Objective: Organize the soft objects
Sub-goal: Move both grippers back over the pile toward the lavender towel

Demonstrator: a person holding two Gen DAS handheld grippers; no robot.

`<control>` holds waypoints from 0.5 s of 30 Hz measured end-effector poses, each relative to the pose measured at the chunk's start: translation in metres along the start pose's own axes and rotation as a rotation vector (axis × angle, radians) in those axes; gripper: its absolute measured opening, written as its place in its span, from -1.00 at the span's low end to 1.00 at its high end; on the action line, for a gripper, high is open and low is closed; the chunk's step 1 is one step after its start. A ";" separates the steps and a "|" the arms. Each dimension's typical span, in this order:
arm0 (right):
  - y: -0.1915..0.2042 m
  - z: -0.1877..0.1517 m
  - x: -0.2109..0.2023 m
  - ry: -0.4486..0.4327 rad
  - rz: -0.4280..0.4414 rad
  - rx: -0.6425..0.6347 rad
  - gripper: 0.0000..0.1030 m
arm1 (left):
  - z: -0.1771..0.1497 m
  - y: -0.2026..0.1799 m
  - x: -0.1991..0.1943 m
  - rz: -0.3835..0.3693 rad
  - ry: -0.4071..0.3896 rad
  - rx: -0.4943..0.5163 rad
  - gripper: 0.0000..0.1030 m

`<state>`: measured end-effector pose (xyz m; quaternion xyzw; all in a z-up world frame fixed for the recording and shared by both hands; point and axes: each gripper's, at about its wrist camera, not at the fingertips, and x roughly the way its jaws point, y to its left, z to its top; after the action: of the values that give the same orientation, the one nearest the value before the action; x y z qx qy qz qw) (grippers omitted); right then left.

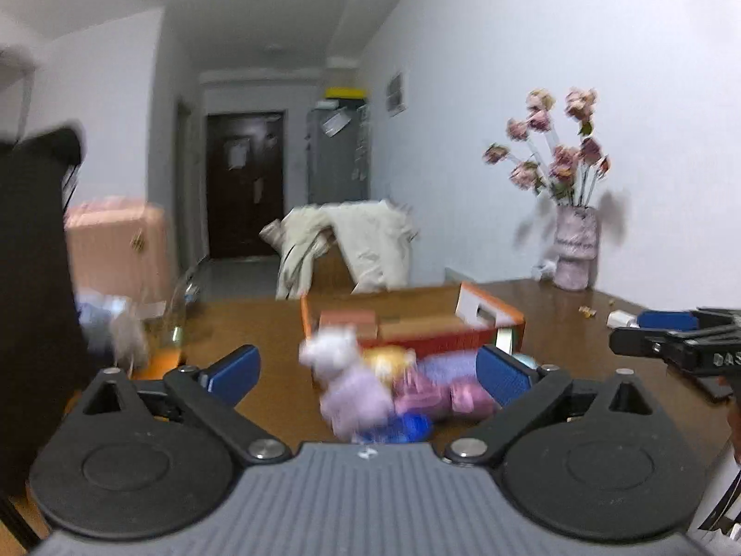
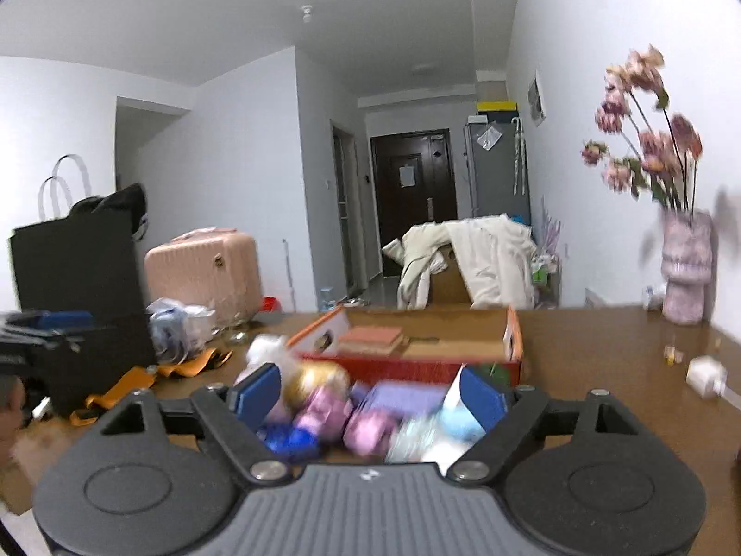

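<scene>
A brown wooden table [image 2: 602, 347] is seen from both wrist cameras, its far edge met by a chair draped with pale clothing [image 2: 481, 255] and its right end set against the white wall, where a vase of pink flowers [image 2: 685, 268] stands. Bare tabletop is left open to the right of an orange-sided cardboard box [image 2: 417, 347]. A blurred heap of soft toys [image 2: 352, 412] is piled on the table just in front of that box. The left gripper [image 1: 366, 370] is held wide open and empty, a white-and-lilac plush [image 1: 342, 370] framed between its blue pads. The right gripper [image 2: 370, 394] is likewise spread wide, nothing gripped, the heap lying between and beyond its fingertips.
</scene>
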<state>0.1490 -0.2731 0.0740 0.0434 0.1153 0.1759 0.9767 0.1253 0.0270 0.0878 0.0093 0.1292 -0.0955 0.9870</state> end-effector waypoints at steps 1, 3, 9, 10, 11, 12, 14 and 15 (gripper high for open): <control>0.004 -0.012 -0.005 0.001 -0.012 0.003 0.69 | -0.010 -0.004 -0.003 0.004 0.014 -0.003 0.98; 0.014 -0.031 -0.015 0.008 -0.068 -0.020 0.74 | -0.029 -0.010 -0.008 0.020 0.040 -0.022 0.98; 0.036 -0.061 -0.017 0.064 -0.080 -0.097 0.79 | -0.046 -0.015 0.001 0.057 0.107 0.034 0.98; 0.038 -0.060 -0.014 0.063 -0.095 -0.107 0.93 | -0.047 -0.014 0.004 0.062 0.109 0.033 0.98; 0.040 -0.059 -0.011 0.067 -0.110 -0.114 0.99 | -0.046 -0.014 0.009 0.064 0.110 0.028 0.98; 0.043 -0.060 -0.008 0.071 -0.119 -0.124 1.00 | -0.045 -0.013 0.014 0.060 0.111 0.018 0.98; 0.044 -0.057 -0.002 0.054 -0.131 -0.139 1.00 | -0.041 -0.013 0.029 0.046 0.117 0.001 0.98; 0.043 -0.056 0.002 0.039 -0.136 -0.141 1.00 | -0.041 -0.013 0.036 0.042 0.122 -0.001 0.98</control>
<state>0.1225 -0.2296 0.0245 -0.0366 0.1244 0.1176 0.9846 0.1469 0.0095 0.0389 0.0173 0.1889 -0.0741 0.9790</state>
